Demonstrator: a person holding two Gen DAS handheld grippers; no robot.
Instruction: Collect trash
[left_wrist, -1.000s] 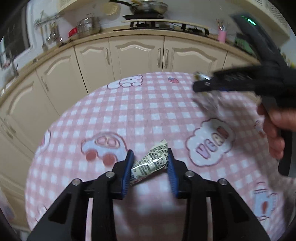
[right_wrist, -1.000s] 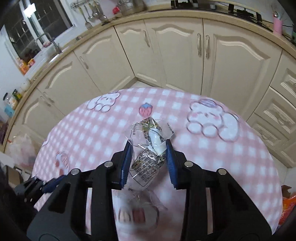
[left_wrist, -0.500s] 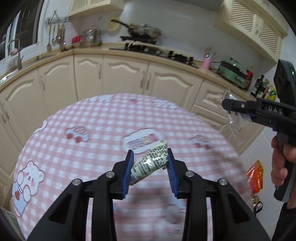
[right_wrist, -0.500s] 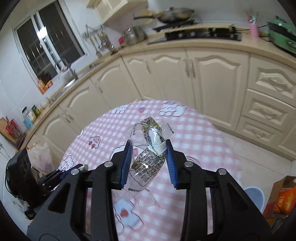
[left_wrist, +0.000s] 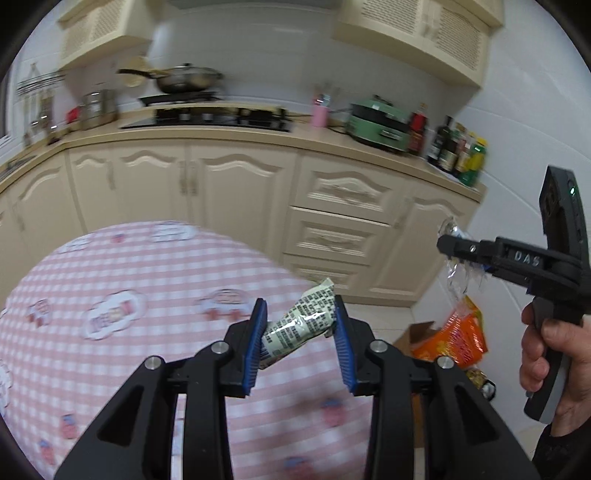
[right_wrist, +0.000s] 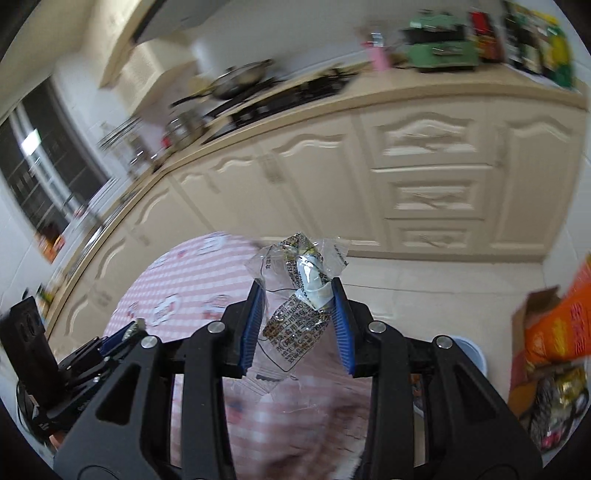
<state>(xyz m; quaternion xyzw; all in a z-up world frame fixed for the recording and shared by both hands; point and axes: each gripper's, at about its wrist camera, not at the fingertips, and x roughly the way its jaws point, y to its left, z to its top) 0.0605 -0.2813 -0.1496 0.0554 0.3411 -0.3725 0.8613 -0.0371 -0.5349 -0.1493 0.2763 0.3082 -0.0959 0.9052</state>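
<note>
My left gripper (left_wrist: 300, 336) is shut on a pale green snack wrapper (left_wrist: 301, 325) with black print, held above the right edge of the pink checked table (left_wrist: 122, 280). My right gripper (right_wrist: 298, 321) is shut on a crumpled clear plastic wrapper (right_wrist: 299, 295) with black print, carried past the table's edge over the floor. In the left wrist view the right gripper (left_wrist: 452, 245) appears at the right with a hand (left_wrist: 546, 354) on its handle and the clear wrapper (left_wrist: 458, 275) hanging from it. In the right wrist view the left gripper (right_wrist: 127, 332) shows at lower left.
Cream kitchen cabinets (left_wrist: 236, 192) with drawers run behind the table. On the floor at the right stand a cardboard box (right_wrist: 535, 306) and orange snack bags (left_wrist: 452, 338), with more wrappers (right_wrist: 561, 402) below. A stove with a pan (left_wrist: 184, 79), bottles (left_wrist: 458, 151) and a green appliance (left_wrist: 380, 123) are on the counter.
Both grippers have swung right and risen, from over the table toward its right edge and the floor with the box, each keeping its wrapper. The right gripper has rolled.
</note>
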